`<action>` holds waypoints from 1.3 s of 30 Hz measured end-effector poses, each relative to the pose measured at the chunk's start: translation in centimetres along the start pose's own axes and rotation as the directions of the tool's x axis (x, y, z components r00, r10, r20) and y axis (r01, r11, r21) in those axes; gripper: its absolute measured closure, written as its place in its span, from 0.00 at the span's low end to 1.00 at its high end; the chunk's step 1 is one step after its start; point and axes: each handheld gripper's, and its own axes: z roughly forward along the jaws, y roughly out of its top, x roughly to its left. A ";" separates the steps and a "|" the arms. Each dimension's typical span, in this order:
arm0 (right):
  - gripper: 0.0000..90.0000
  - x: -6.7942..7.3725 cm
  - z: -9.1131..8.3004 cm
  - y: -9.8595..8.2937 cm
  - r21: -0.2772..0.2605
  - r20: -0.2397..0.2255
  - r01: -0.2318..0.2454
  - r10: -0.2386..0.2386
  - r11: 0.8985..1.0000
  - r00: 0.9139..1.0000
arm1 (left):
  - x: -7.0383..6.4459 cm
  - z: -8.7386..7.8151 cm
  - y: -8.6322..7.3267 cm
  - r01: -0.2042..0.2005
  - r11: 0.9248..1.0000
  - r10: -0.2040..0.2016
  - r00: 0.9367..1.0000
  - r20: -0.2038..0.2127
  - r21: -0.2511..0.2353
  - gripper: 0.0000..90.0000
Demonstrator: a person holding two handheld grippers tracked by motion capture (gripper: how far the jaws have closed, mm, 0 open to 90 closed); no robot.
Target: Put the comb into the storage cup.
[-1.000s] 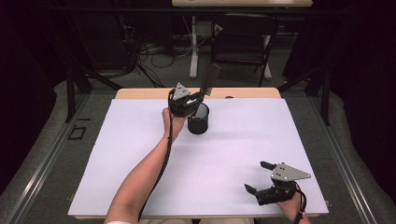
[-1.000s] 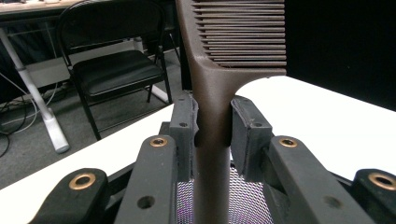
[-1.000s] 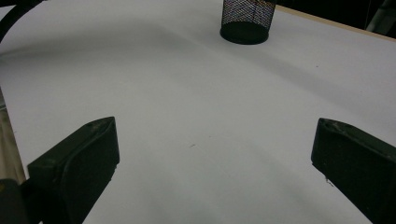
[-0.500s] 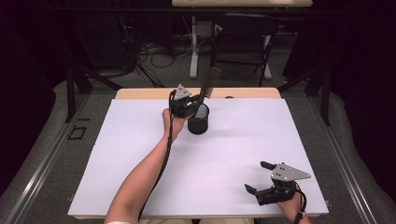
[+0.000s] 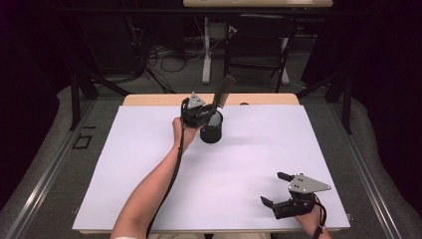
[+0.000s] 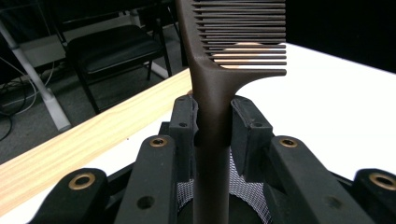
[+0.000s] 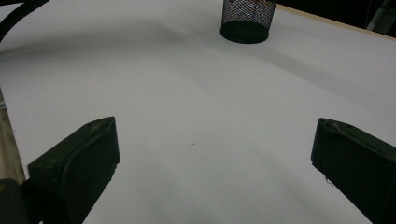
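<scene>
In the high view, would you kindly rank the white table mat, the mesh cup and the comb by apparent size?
1. White table mat, clearly largest.
2. Mesh cup and comb: they look alike, and the left gripper hides part of the comb, so no ranking.

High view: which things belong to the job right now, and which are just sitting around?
In the job: comb, clamped in the left gripper; black mesh cup under it.

Idle: right gripper, open, low over the white table cover; folding chair behind the table.

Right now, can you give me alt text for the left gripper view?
The left gripper is shut on the handle of a dark comb, teeth end up, directly above a black mesh cup on the white table.
</scene>
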 end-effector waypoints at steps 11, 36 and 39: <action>0.01 0.0 0.0 0.0 -0.002 0.000 0.003 -0.003 1.000 1.000 | -0.3 0.3 -0.2 -0.020 0.999 0.020 1.000 -0.006 0.045 0.80; 0.01 0.0 0.1 0.0 -0.001 0.000 0.000 0.000 1.000 1.000 | -0.9 -0.6 -0.3 -0.065 0.994 0.060 0.997 0.051 0.087 0.44; 0.01 0.0 0.0 0.0 0.002 0.000 0.000 0.000 1.000 1.000 | -0.8 -0.9 -0.3 -0.046 0.995 0.039 0.997 0.069 0.092 0.39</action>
